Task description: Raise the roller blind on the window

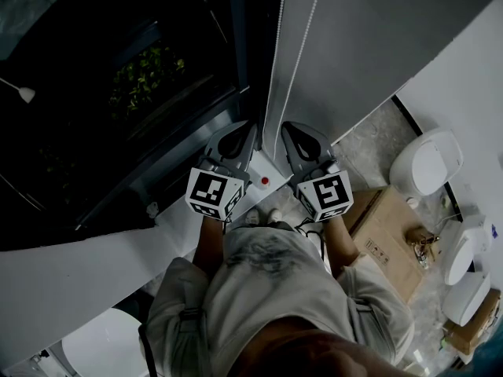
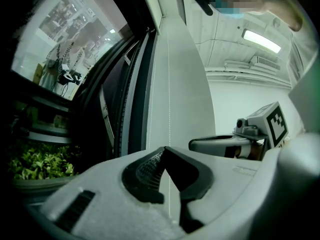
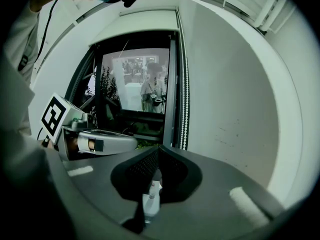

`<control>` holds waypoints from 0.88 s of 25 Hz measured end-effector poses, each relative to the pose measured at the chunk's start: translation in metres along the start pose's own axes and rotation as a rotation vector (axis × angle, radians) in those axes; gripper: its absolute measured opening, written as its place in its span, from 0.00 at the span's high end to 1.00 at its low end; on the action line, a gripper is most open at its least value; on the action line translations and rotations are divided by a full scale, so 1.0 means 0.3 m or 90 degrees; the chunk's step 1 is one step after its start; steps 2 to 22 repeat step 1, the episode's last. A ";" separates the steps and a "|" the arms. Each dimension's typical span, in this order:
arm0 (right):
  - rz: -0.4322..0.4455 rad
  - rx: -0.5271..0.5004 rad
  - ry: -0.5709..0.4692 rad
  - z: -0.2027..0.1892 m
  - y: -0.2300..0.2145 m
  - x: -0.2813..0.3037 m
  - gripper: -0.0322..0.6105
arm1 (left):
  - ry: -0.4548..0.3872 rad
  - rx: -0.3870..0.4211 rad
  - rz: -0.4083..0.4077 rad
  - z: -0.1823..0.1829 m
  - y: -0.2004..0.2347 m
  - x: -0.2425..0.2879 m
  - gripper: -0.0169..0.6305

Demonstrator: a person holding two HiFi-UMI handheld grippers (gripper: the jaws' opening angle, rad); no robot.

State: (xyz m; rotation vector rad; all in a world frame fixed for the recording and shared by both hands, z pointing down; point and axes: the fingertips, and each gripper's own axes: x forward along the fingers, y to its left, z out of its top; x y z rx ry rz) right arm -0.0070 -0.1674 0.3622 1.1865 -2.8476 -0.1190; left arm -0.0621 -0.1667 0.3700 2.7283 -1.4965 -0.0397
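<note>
Left gripper (image 2: 163,151) and right gripper (image 3: 157,150) each clamp the bead chain (image 3: 185,84) at the window's (image 3: 132,84) right edge, apparently placed for alternating pulls. The roller blind (image 3: 140,23) sits gathered at the top edge, with the glass largely uncovered.

Up top, the roller blind (image 1: 369,38) runs off the far edge of the head view, so its tube is out of sight, and the bead chain (image 3: 185,84) leaves the picture there too. At the left gripper (image 2: 164,148) the pads press tip to tip. The chain is a mere hairline in the gap behind them, its beads too fine to make out. The right gripper (image 3: 158,148) has its pads together as well, with a white piece (image 3: 150,199) in the gap, too small to name. The shoes (image 1: 263,217) barely peek past the shirt. On the right, the cardboard box (image 1: 393,234) slips partly under an arm. Near left, a white round thing (image 1: 102,340) is cut off by the bottom edge.
</note>
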 end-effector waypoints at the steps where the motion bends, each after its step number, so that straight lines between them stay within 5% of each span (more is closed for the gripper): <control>1: 0.000 0.000 0.001 -0.001 0.000 -0.001 0.94 | 0.000 0.000 0.001 0.000 -0.001 0.000 0.97; 22: 0.000 0.000 0.001 -0.001 0.000 -0.001 0.94 | 0.000 0.000 0.001 0.000 -0.001 0.000 0.97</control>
